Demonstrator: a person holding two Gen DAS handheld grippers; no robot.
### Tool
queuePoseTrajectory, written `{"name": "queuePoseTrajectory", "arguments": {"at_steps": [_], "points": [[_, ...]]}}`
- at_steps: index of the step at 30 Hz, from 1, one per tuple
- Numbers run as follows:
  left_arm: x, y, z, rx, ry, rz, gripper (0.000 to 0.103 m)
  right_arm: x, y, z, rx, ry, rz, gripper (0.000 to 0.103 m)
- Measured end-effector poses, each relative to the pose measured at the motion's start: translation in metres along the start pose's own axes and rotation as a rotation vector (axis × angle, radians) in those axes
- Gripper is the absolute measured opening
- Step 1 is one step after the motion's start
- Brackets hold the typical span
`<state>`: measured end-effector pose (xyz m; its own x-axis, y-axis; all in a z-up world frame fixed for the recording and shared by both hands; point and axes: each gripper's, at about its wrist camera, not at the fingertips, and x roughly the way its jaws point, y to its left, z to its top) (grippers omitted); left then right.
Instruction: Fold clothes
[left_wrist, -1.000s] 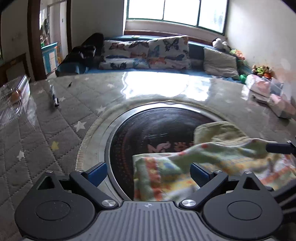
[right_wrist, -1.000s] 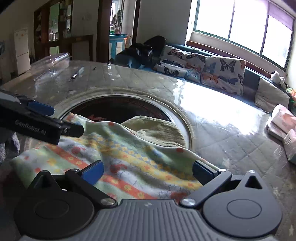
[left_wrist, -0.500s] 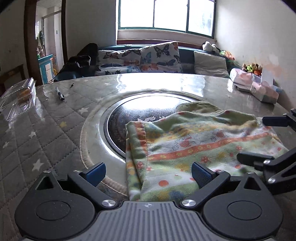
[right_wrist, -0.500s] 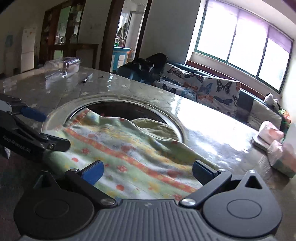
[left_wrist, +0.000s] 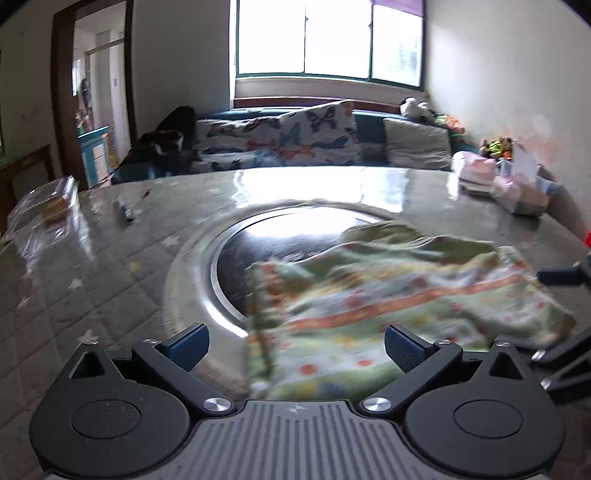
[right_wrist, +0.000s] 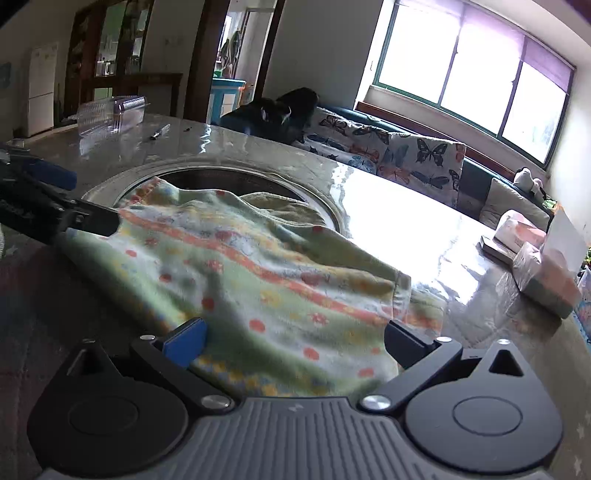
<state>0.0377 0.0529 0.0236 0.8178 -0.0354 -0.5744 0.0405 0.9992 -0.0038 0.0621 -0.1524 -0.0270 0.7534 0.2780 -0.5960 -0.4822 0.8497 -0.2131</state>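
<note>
A green patterned garment (left_wrist: 388, 306) with orange stripes and dots lies partly folded on the round table, over the dark centre disc (left_wrist: 280, 251). It also shows in the right wrist view (right_wrist: 258, 273), with an olive inner layer (right_wrist: 284, 208) at its far edge. My left gripper (left_wrist: 295, 343) is open and empty, just above the garment's near left edge. My right gripper (right_wrist: 295, 341) is open and empty over the garment's near right part. The left gripper's fingers (right_wrist: 55, 206) show at the garment's left corner in the right wrist view.
A clear plastic box (left_wrist: 44, 206) and a pen (left_wrist: 125, 210) lie at the table's far left. Tissue packs (right_wrist: 532, 258) sit at the right edge. A sofa with butterfly cushions (left_wrist: 295, 136) stands beyond the table under the window.
Both grippers have drawn back and up from the garment, so more of it shows flat on the table. Both stay open.
</note>
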Motion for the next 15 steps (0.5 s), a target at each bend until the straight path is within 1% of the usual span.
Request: {"name": "queuePoseTrajectory", "arguments": {"at_steps": [4,6,8,11,15], "points": [[0.007,-0.011,-0.004,0.035,0.02,-0.012,0.103,-0.008,-0.01,0.003,0.042,-0.032,-0.028,0.103],[0.012,-0.014,-0.008,0.049,0.044,-0.006,0.103,-0.004,-0.016,0.003,0.065,-0.021,-0.047,0.103],[0.013,-0.012,-0.014,0.033,0.05,-0.013,0.103,0.002,-0.017,0.0,0.07,0.003,-0.04,0.103],[0.013,-0.007,-0.015,0.001,0.063,-0.028,0.103,0.003,-0.017,-0.002,0.074,0.013,-0.02,0.103],[0.006,-0.008,-0.015,0.017,0.046,-0.013,0.103,-0.005,-0.02,0.003,0.066,-0.022,-0.06,0.103]]}}
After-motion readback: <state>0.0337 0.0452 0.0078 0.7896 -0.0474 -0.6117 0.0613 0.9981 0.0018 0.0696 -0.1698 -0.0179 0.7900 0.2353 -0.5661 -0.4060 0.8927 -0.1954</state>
